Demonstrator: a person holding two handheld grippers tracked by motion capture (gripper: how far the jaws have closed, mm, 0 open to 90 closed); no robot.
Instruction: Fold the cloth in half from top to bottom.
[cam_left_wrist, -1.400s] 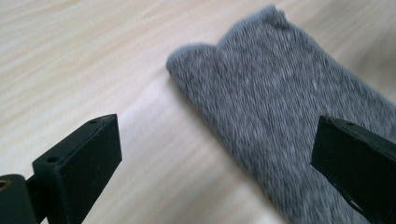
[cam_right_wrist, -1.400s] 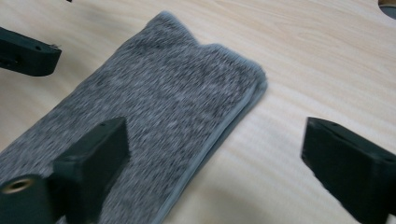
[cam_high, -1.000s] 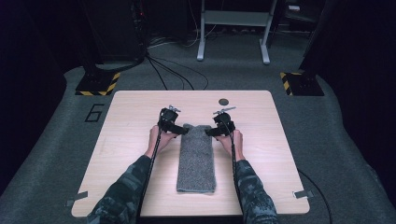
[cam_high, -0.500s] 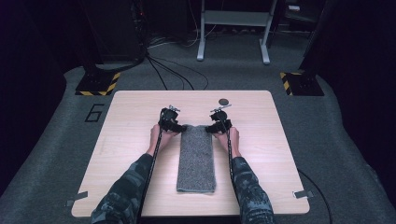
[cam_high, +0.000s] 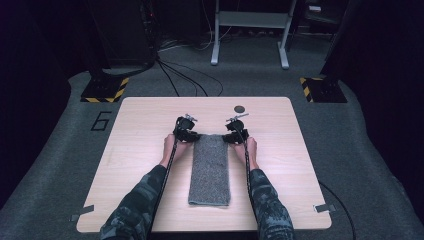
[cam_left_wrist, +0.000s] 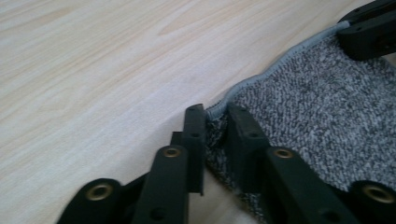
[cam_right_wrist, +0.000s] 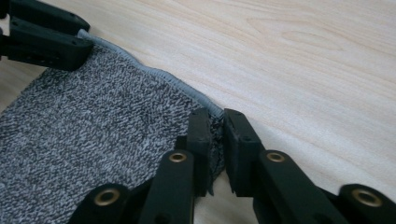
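Observation:
A grey folded towel lies lengthwise on the middle of the wooden table. My left gripper is at the towel's far left corner, and in the left gripper view its jaws are shut on that corner of the towel, gripper. My right gripper is at the far right corner. In the right gripper view it pinches the corner of the towel. Each gripper view shows the other gripper at the opposite corner.
A small dark round disc lies on the table beyond the right gripper. Cables run over the grey floor behind the table. Black-and-yellow striped bases stand at both far corners.
Both grippers have moved a little away from me to the towel's far corners and closed on them. The towel's far edge now looks pulled straight.

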